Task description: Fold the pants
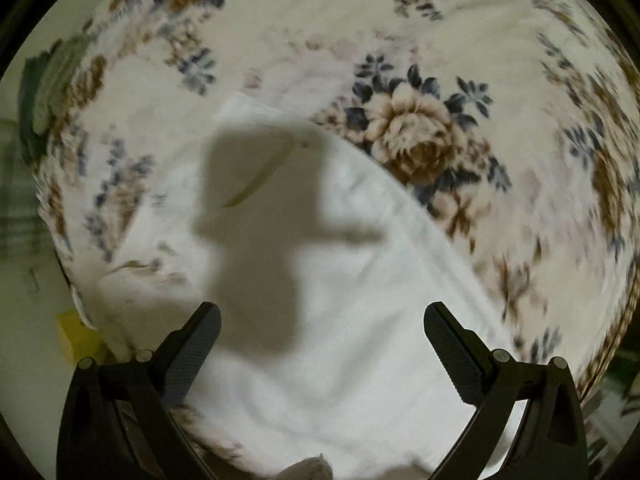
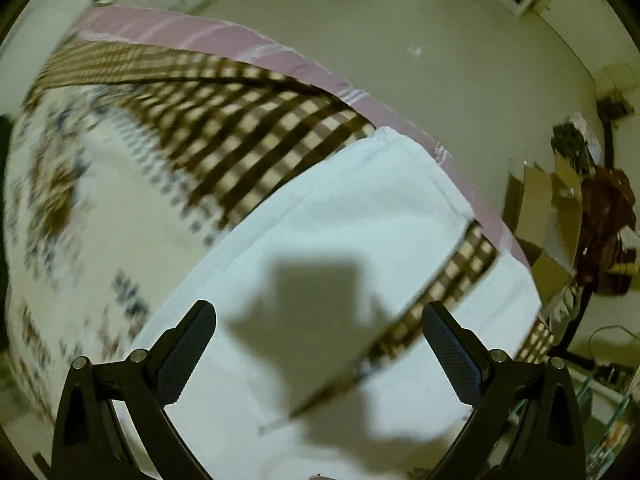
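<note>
White pants [image 1: 360, 280] lie spread on a floral bedspread [image 1: 420, 128]; the left wrist view shows their waist end with a pocket slit, under a dark shadow of the tool. My left gripper [image 1: 322, 328] hovers above them, open, nothing between its fingers. In the right wrist view the two white pant legs [image 2: 340, 232] run toward the bed's edge with a gap of checked cloth [image 2: 460, 276] between them. My right gripper [image 2: 320, 328] hangs over the legs, open and empty.
A brown checked border [image 2: 240, 128] and a pink striped sheet [image 2: 200, 32] run along the bed's edge. Beyond it lies a pale floor [image 2: 440, 60] with cardboard boxes [image 2: 548, 216] and clutter at the right. A green cloth [image 1: 52, 84] lies at the bed's far left.
</note>
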A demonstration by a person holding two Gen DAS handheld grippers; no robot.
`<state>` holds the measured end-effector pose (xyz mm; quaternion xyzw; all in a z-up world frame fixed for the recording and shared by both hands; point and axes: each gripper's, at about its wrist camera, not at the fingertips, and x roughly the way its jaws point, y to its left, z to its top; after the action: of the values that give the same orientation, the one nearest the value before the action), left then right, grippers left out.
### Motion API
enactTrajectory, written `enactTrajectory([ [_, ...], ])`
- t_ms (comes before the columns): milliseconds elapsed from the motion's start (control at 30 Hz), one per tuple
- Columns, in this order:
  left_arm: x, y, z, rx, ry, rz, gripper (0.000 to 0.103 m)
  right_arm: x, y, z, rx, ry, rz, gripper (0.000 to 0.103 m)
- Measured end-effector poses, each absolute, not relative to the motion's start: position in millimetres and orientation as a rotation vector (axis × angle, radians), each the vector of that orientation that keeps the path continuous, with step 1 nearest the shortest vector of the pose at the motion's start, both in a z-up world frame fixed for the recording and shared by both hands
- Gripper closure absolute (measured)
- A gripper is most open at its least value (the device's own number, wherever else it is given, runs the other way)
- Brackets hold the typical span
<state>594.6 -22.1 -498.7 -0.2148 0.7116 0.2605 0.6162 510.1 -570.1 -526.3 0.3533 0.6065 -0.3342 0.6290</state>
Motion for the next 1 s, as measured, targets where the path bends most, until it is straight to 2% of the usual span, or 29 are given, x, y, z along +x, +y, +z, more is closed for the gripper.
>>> enactTrajectory([
  [200,644.2,-19.0,-559.3,-0.499,1.690,0.658,0.000,526.9,-601.9,-594.2,0.914,1.442,-0.853,0.000],
  [367,664.1,-9.0,-591.1,-0.475,1.727,0.717,0.000,539.7,-612.3,-626.8,0.965,1.464,-0.905,0.000],
  [433,666.7,-4.9,-600.6,-0.449,1.729,0.710,0.019,546.8,-614.8,-640.5,0.978,1.481,-0.926,0.000],
  [467,666.7,-4.0,-601.6,-0.447,1.718,0.702,0.044,549.4,-615.1,-646.2,0.986,1.490,-0.931,0.003],
  [500,664.2,-2.2,-598.7,-0.461,1.688,0.690,0.067,551.2,-616.0,-651.3,0.997,1.515,-0.943,0.009],
  [533,663.4,-1.1,-595.9,-0.471,1.664,0.688,0.079,552.1,-616.2,-656.3,1.012,1.539,-0.955,0.012],
  [567,659.2,1.7,-589.0,-0.491,1.628,0.688,0.095,552.3,-615.9,-660.5,1.027,1.537,-0.954,0.020],
  [633,647.8,7.6,-575.7,-0.555,1.571,0.678,0.097,548.9,-613.2,-660.3,1.042,1.514,-0.958,0.033],
  [700,637.8,10.9,-561.5,-0.585,1.532,0.647,0.099,549.8,-610.1,-658.9,1.026,1.503,-0.924,0.064],
  [733,631.4,12.1,-551.3,-0.593,1.513,0.625,0.099,547.0,-608.5,-656.0,1.015,1.503,-0.905,0.074],
  [767,623.7,14.4,-539.8,-0.601,1.499,0.608,0.100,547.4,-605.1,-652.1,1.000,1.498,-0.881,0.090],
  [833,611.5,15.7,-515.0,-0.630,1.458,0.570,0.100,545.5,-598.8,-638.4,0.977,1.483,-0.857,0.095],
  [1000,561.8,34.9,-446.5,-0.737,1.354,0.467,0.100,525.3,-587.4,-586.1,0.948,1.385,-0.786,0.096],
])
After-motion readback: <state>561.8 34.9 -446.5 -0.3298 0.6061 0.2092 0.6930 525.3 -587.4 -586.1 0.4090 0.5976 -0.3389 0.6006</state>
